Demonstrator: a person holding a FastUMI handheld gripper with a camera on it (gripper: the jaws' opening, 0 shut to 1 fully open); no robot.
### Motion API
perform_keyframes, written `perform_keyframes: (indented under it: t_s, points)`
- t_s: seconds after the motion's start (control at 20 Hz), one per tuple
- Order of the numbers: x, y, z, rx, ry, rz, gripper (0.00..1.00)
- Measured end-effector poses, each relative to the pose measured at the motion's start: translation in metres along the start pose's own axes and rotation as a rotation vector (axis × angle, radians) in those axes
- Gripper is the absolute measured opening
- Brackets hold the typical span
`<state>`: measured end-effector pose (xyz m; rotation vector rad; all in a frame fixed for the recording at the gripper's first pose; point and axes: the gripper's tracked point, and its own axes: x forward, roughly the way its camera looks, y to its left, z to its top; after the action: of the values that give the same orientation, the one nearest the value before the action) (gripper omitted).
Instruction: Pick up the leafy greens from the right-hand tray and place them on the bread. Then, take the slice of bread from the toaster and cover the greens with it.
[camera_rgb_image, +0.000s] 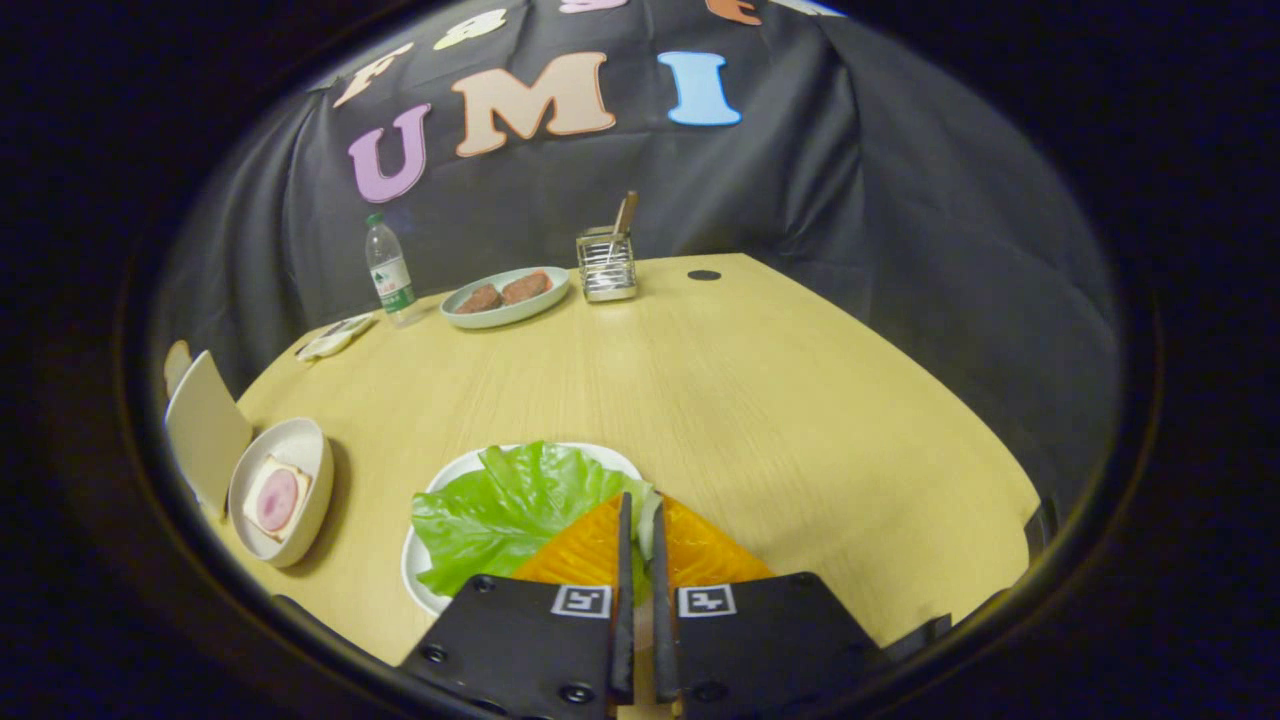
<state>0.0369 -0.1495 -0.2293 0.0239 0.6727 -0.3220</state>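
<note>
A green lettuce leaf lies on a white plate just ahead of my fingers. My gripper is shut, with the leaf's pale right edge pinched between the fingertips. To the left stands a white bowl-like plate that holds a slice of bread topped with a round pink slice. Left of it is the pale toaster, with a slice of bread sticking out of its top.
Across the wooden table stand a pale green plate with two brown patties, a water bottle and a metal holder. A small flat dish lies left of the bottle. A black round hole marks the far edge.
</note>
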Motion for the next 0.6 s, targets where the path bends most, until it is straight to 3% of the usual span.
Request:
perform_keyframes:
  t_s: [0.4, 0.6]
  points:
    - [-0.006, 0.009, 0.009, 0.05, -0.039, 0.052, 0.04]
    - [-0.016, 0.019, 0.023, 0.105, -0.088, 0.117, 0.03]
